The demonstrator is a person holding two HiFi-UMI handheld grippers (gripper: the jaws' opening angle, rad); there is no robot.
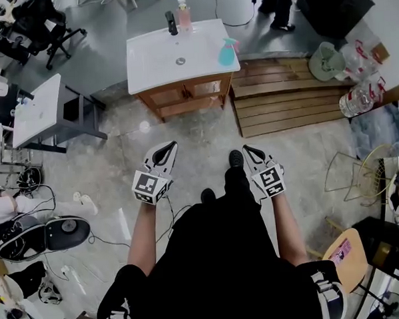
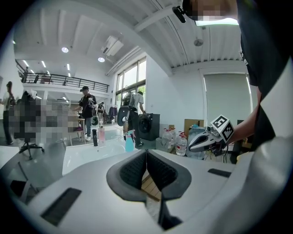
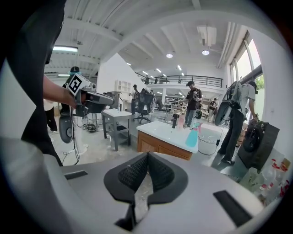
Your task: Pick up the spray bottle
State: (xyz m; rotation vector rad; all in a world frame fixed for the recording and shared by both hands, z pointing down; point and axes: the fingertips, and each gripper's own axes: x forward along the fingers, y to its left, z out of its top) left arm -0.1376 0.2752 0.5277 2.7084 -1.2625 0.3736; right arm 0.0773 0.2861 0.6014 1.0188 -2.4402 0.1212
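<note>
Turquoise spray bottle point(image 1: 227, 52), likely light and slick, is standing well ahead; I'm favouring its neck. I'm holding left gripper point(image 1: 164, 150) and right gripper point(image 1: 251, 151) shut, empty.

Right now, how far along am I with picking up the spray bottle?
Nothing looks done yet: the spray bottle stands untouched near the right edge of the sink counter. In hand: nothing; the left claw and right claw are both shut and empty, well short of the counter. Left: walk up, open a claw, grip the bottle and lift.
</note>
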